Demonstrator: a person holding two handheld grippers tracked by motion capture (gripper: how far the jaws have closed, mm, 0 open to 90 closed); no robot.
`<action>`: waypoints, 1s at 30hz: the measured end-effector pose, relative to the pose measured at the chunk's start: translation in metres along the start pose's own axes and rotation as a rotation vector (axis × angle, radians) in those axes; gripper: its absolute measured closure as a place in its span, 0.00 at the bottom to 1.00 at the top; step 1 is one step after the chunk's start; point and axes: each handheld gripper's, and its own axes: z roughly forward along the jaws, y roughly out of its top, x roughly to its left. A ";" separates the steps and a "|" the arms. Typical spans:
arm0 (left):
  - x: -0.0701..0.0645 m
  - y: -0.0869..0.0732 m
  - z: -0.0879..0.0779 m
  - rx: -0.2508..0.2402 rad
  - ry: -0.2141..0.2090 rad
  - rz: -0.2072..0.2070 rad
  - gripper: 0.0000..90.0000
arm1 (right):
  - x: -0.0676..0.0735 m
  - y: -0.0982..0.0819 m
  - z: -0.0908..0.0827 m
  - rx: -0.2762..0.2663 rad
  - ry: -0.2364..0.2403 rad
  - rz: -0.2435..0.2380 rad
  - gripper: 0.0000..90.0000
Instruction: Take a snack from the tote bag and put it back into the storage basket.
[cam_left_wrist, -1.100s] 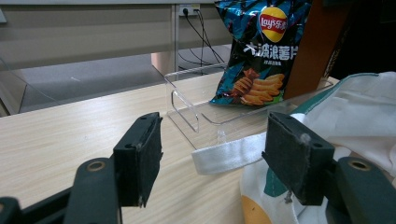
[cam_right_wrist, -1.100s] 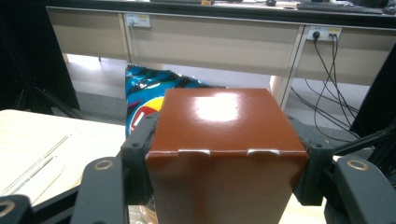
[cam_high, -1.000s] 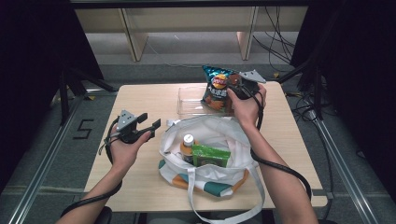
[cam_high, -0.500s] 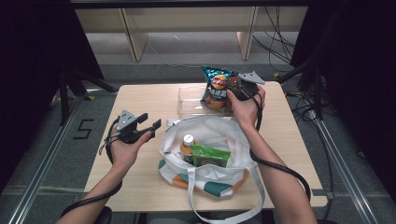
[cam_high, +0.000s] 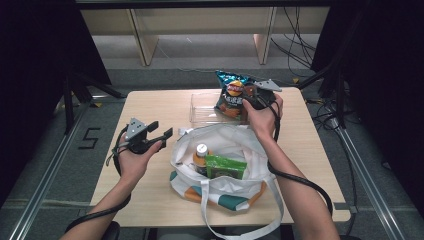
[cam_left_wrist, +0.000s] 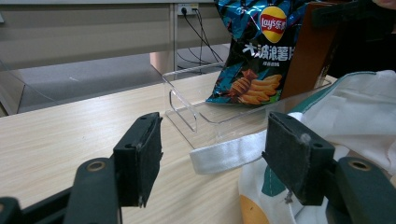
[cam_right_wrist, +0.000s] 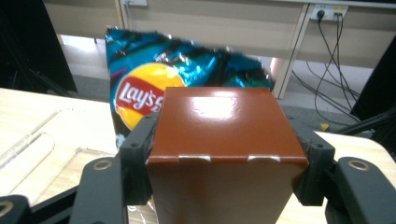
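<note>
Table (cam_high: 150, 105) is carrying a white tote bag (cam_high: 227, 172) at roughly 6 o'clock and a clear acrylic tray (cam_high: 200, 107) at 12, with a Lay's chip bag (cam_high: 231, 95) standing in the tray. Right gripper (cam_high: 252, 97) is clamping a brown carton (cam_right_wrist: 224, 140) between both jaws at the tray's 3 o'clock end, probably just above the tray floor. Left gripper (cam_high: 159, 131) is sitting at the tote's 9 o'clock, jaws wide apart and holding nothing.

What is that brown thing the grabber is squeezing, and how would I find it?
Look at the far side of the wooden table, where a clear plastic tray sits behind the white tote bag. The right gripper is shut on a brown box right beside the blue chip bag. It is the only plain, shiny brown carton, with no picture on it.
</note>
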 end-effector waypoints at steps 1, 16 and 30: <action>0.000 0.000 0.000 -0.001 -0.001 -0.002 0.40 | -0.001 -0.002 0.001 -0.008 -0.004 -0.010 0.42; -0.001 0.000 0.000 0.001 0.000 0.002 0.40 | -0.005 0.000 -0.001 -0.016 0.049 -0.013 0.32; -0.001 0.000 0.000 0.003 0.002 0.000 0.40 | -0.003 0.010 -0.025 -0.060 0.092 -0.029 0.29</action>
